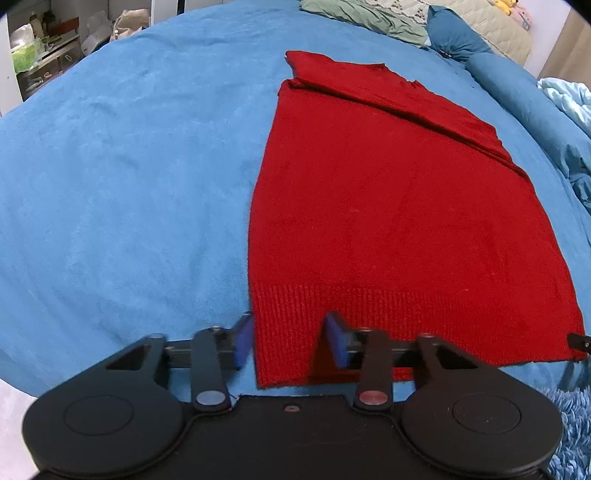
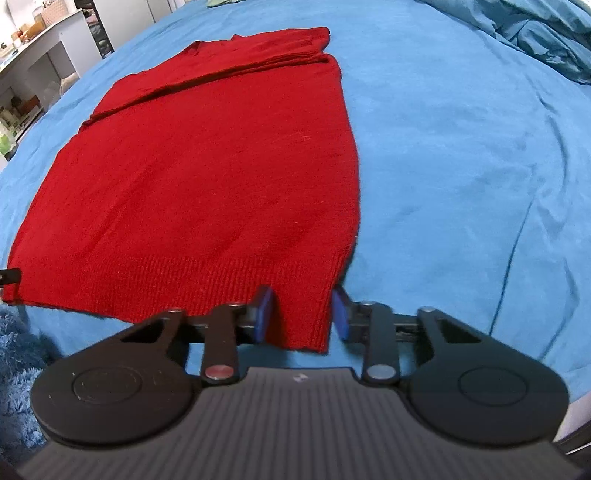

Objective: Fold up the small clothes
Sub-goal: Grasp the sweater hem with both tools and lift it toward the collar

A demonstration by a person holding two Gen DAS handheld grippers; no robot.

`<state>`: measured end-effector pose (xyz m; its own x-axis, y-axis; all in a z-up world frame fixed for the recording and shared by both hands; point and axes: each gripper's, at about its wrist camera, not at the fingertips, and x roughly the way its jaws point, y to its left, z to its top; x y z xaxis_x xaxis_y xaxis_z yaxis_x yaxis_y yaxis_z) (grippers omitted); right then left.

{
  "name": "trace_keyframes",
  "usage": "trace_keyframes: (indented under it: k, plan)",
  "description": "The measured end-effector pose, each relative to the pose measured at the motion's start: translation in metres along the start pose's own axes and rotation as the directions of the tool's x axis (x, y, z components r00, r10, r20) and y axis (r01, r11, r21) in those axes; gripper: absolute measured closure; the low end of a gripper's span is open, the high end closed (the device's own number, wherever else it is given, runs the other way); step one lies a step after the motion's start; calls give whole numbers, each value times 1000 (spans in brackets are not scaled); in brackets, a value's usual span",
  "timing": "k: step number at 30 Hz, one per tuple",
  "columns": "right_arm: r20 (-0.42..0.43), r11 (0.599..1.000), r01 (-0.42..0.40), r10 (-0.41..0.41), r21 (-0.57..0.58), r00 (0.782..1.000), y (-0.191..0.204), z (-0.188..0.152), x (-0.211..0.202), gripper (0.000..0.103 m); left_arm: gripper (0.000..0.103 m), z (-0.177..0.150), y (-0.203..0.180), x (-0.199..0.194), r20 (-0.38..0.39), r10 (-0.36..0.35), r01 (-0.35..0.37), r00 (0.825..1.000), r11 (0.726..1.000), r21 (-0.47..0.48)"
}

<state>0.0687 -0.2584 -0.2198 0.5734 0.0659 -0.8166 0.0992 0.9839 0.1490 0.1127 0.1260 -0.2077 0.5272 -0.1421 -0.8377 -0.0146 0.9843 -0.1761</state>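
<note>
Left gripper (image 1: 290, 341): jaws apart, straddling the near-left corner of the sweater's hem; blue pads (image 1: 337, 339) either side of the ribbed edge, not clamped on it.
Right gripper (image 2: 303, 315): jaws apart too, straddling the near-right hem corner; one pad (image 2: 264, 314) over the knit, the other just off its side edge.
Hem (image 2: 192, 291): ribbed band running along the near edge, lying flat between the two grippers.
Sweater (image 1: 388, 221): red knit, spread flat on the bed, its sides already folded in (it reads as a long panel); a sleeve (image 1: 406, 107) lies slanted across the far end.
Bed (image 1: 129, 166): blue sheet, lightly creased, under the whole garment.
Rug (image 2: 18, 350): shaggy blue, at the near edge beside the bed.
Far side: rumpled blue bedding (image 2: 535, 33), a green cloth (image 1: 365, 18), shelves (image 1: 40, 48) beyond the bed.
</note>
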Motion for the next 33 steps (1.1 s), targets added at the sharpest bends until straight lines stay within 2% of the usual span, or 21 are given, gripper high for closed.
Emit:
trace_keyframes:
  k: [1,2,3,8,13,17,21,24,28,30,33]
  plan:
    - [-3,1000,-6,6,13,1000,-1,1,1,76,73,1,0,-1,-5,-2,2,1000,1000,4]
    - [-4,1000,-14,15,26,1000,-2,3,1,78,88,3,-1,-2,-8,-2,2,1000,1000,9]
    - [-3,999,-23,24,37,1000,-4,4,-1,80,95,4,-1,-4,-10,-10,10,1000,1000,13]
    - [26,990,-89,86,114,996,-14,17,-15,82,98,9,-1,-23,18,-47,47,999,999,4]
    - [132,952,-216,191,217,973,-37,45,-49,83,98,33,-1,-59,107,-110,115,988,993,-39]
    - [233,917,-326,273,231,933,-48,87,-73,83,99,75,-7,-87,210,-159,174,965,983,-52]
    - [313,913,-369,304,174,900,-46,154,-76,83,99,140,-13,-94,299,-201,226,933,973,-53]
    - [359,914,-380,310,143,880,-44,215,-61,83,99,197,-28,-83,350,-180,201,919,979,-24]
    - [395,920,-358,274,158,877,-41,298,-19,83,99,275,-44,-40,385,-149,173,911,985,-27]
    - [395,925,-336,245,180,885,-37,338,14,83,99,309,-46,-8,386,-115,144,915,988,-48]
    - [366,933,-289,198,214,909,-35,379,80,83,99,340,-43,52,365,-67,106,929,990,-88]
